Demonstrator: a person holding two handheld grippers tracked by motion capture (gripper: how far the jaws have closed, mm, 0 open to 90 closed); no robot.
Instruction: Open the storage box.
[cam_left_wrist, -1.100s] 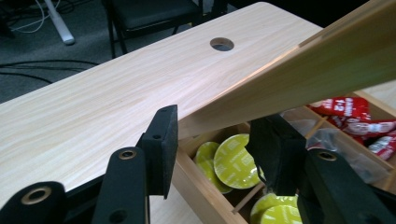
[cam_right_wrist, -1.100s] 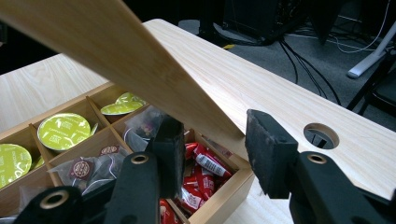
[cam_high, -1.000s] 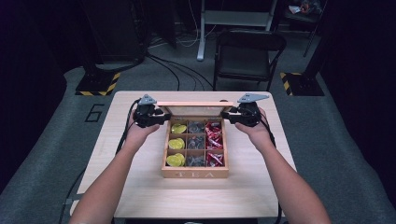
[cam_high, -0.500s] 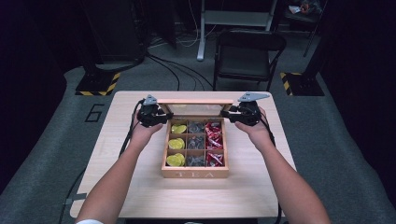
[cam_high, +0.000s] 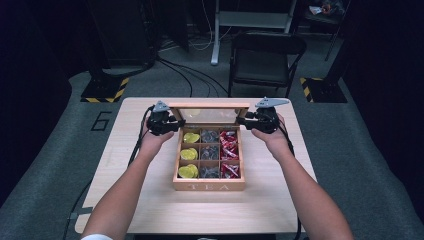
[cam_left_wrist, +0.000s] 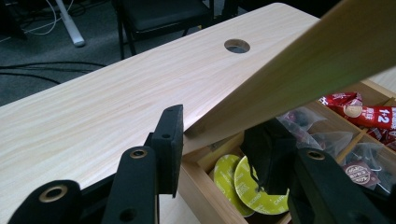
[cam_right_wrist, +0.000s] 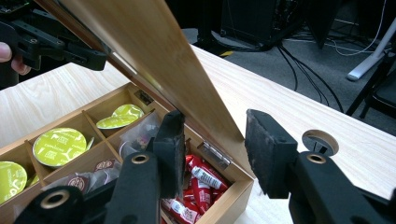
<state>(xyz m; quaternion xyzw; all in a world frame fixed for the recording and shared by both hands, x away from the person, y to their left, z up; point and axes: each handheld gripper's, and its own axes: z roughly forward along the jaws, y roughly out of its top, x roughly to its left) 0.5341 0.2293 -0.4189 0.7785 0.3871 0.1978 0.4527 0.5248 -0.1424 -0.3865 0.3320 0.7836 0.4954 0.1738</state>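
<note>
2 hand-held black two-jaw tools flank a light wooden tea box (cam_high: 209, 186) with 9 compartments, which sits near the middle of the pale wood-grain surface (cam_high: 150, 205); the word TEA is on its front wall. Its glass-paned wooden lid (cam_high: 209, 111) stands raised at the far edge, tilted on its hinges.

Left tool (cam_high: 172, 125): at the left end of the lid. In the left gripper view, the left tool (cam_left_wrist: 219, 144) has the lid's side edge (cam_left_wrist: 299, 79) between its jaws, which have just been closing; the inner jaw reaches into the box above the yellow-green round capsules (cam_left_wrist: 243, 184), and the outer jaw sits at the lid's outer face. Whether both pads press on the wood cannot be told for certain, though the gap looks nearly taken up by the lid.

Right tool (cam_high: 246, 120): at the right end of the lid. In the right gripper view, the right tool (cam_right_wrist: 212, 149) straddles the lid's other side edge (cam_right_wrist: 159, 51), with the left jaw inside the box and the right jaw outside; a clear gap shows between the right jaw and the wood, so the jaws stand part open and grip nothing.

Contents: yellow-green capsules (cam_high: 189, 154) in the left column, clear sachets of dark tea (cam_high: 210, 152) in the middle column, red stick packets (cam_high: 230, 152) in the right column. A small metal hinge (cam_right_wrist: 214, 154) shows at the rear wall.

A round cable hole (cam_right_wrist: 320, 141) in the surface lies beyond the right tool.
</note>
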